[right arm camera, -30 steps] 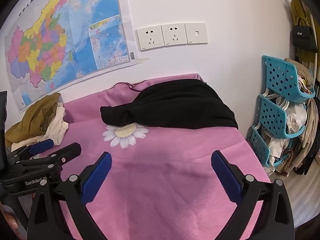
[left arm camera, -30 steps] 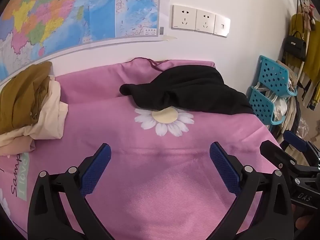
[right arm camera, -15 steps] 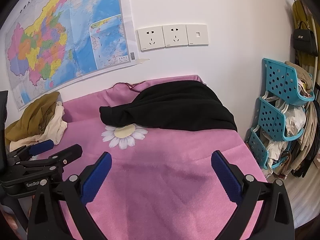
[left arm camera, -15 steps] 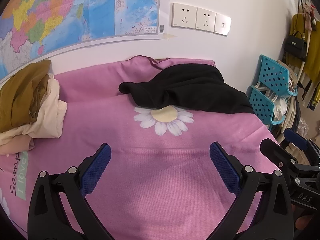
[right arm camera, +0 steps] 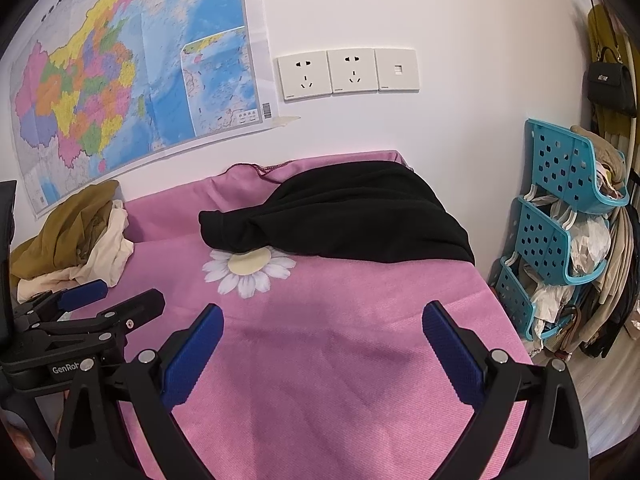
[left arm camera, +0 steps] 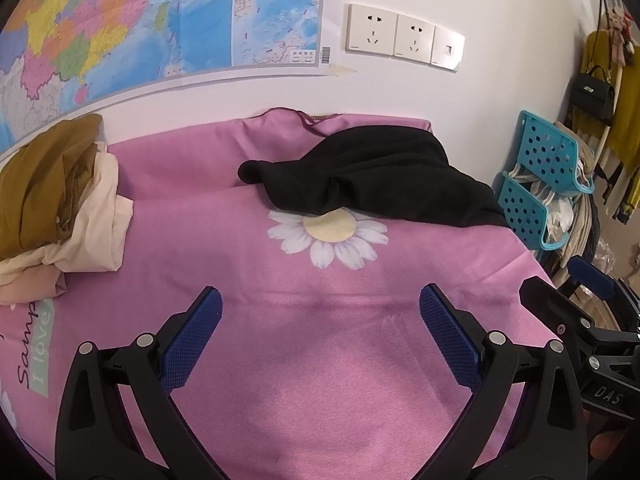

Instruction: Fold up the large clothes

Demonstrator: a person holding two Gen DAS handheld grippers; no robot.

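from the left wrist view, the left gripper (left arm camera: 320, 304) hangs over a pink woven sheet (left arm camera: 320, 380) with its jaws spread wide and nothing between them; its fingers are black plastic with ribbed blue pads (left arm camera: 192, 344). the black garment (left arm camera: 372, 176) lies crumpled at the far right of the sheet, near the wall, a soft matte knit heaped in loose folds. its long axis runs left to right, with a narrow rounded end pointing left and the broader mass trailing toward the right edge of the sheet. its near edge overlaps the top of a printed daisy (left arm camera: 328, 236). a pile of mustard and cream clothes (left arm camera: 56, 200) sits at the far left, well apart from the garment. the right gripper (left arm camera: 568, 300) shows at the right edge, its jaws apart. compared with a second ago, the garment and daisy sit very slightly higher in frame, and little else differs. from the right wrist view, the right gripper (right arm camera: 322, 320) is likewise wide open and empty above the sheet (right arm camera: 340, 360), and the left gripper (right arm camera: 112, 296) appears low on the left with its blue-tipped fingers parted. the black garment (right arm camera: 352, 216) again lies across the far end, narrow end to the left, its edge on the daisy (right arm camera: 250, 268). a glossy paper map (right arm camera: 128, 68), smooth white wall sockets (right arm camera: 348, 72) and perforated teal plastic baskets (right arm camera: 560, 208) stuffed with cloth surround the scene. this view is nearly unchanged from before.
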